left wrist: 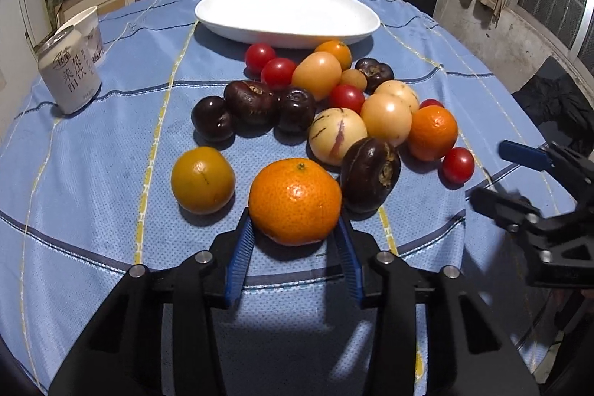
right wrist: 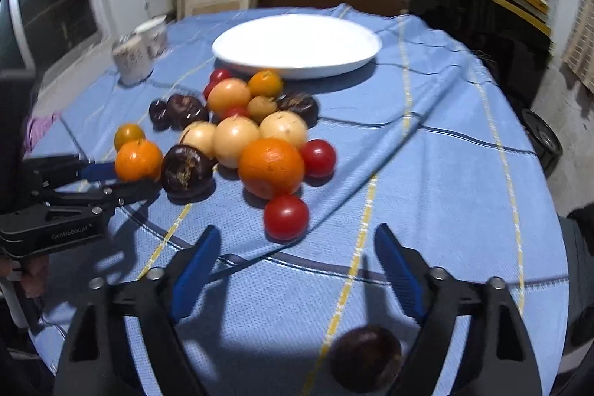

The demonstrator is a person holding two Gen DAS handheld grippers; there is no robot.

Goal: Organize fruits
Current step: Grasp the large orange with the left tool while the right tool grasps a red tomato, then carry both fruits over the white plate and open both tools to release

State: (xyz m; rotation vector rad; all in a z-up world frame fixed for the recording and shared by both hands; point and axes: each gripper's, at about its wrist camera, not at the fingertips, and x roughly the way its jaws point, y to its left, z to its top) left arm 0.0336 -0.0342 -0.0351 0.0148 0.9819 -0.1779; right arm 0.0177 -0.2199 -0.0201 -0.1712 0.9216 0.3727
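While the left gripper [left wrist: 295, 229] pinches a bright orange mandarin [left wrist: 295, 201] between its blue pads [left wrist: 241, 255] at the near edge of the fruit pile, the right gripper [right wrist: 293, 270] stands spread with only bare cloth between its fingers. Just beyond that open pair lies a red cherry tomato [right wrist: 286, 216], apart from the pads. A dark purple fruit [right wrist: 365, 355] sits very near the right wrist camera, low in its view and blurred.

On the blue striped tablecloth [left wrist: 111, 136], a dull orange citrus [left wrist: 202, 179] rests just left of the held mandarin, and a dark purple fruit [left wrist: 369, 174] touches it on the right. Farther back the pile crowds together: a pale streaked melon-like fruit [left wrist: 337, 135], another orange [left wrist: 432, 132], yellow-tan fruits, dark purple ones and several red tomatoes.

Beyond the pile sits a white oval plate [left wrist: 260, 25], bare. At far left stand a drink can [left wrist: 70, 77] and a paper cup [left wrist: 91, 25].
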